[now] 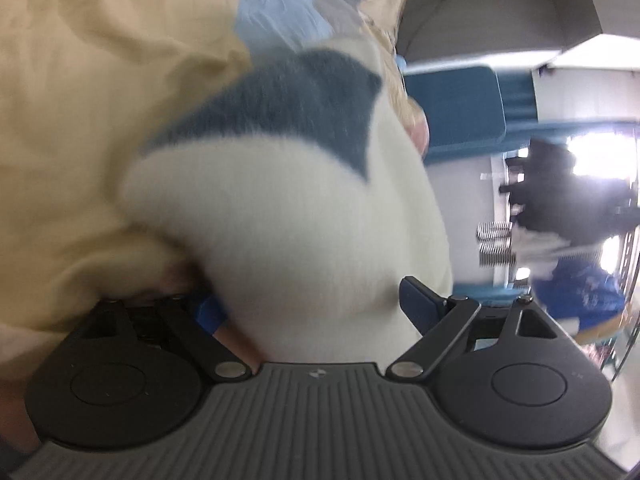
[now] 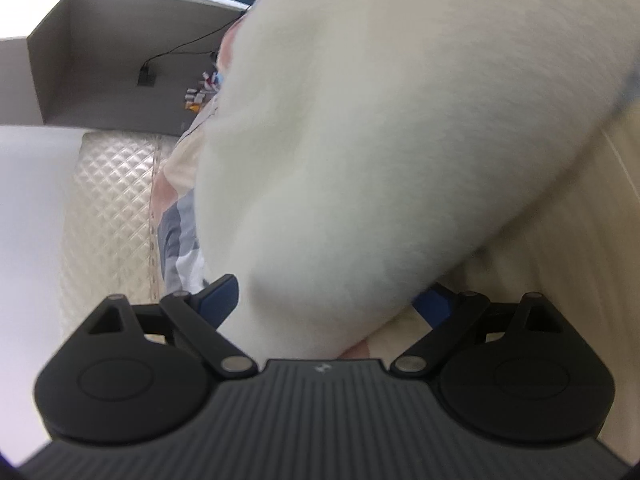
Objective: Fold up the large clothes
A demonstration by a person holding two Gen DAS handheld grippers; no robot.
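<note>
Both views are motion-blurred, so detail is limited. A fluffy white sweater (image 1: 288, 216) with a slate-blue patch (image 1: 296, 100) is bunched between the spread fingers of the left gripper (image 1: 316, 308), over a pale yellow bedsheet (image 1: 80, 100). The jaws stand wide with a thick wad of knit filling the gap; the blue pads (image 1: 416, 304) appear to bear on it, so it is read as grasped, though pad contact on the left side is hidden by fabric. In the right wrist view the same sweater (image 2: 380, 140) runs down between the fingers of the right gripper (image 2: 332, 300), again wide-set and stuffed with cloth. The left pad (image 2: 218, 290) sits at the garment's edge and the right one is partly covered, so whether it is clamped or just resting against the knit cannot be told. A quilted mattress edge (image 2: 108, 200) and grey-striped bedding (image 2: 176, 236) lie to the left. The step is judged to be laying the held section down as a fold. Both edges should be lowered together and kept level so the fold line stays straight. Tension across the span should be held until cloth meets the bed. Release should be delayed until the layer is flat, as thick fleece is likely to spring back. The sheet underneath should not be pinched.
</note>
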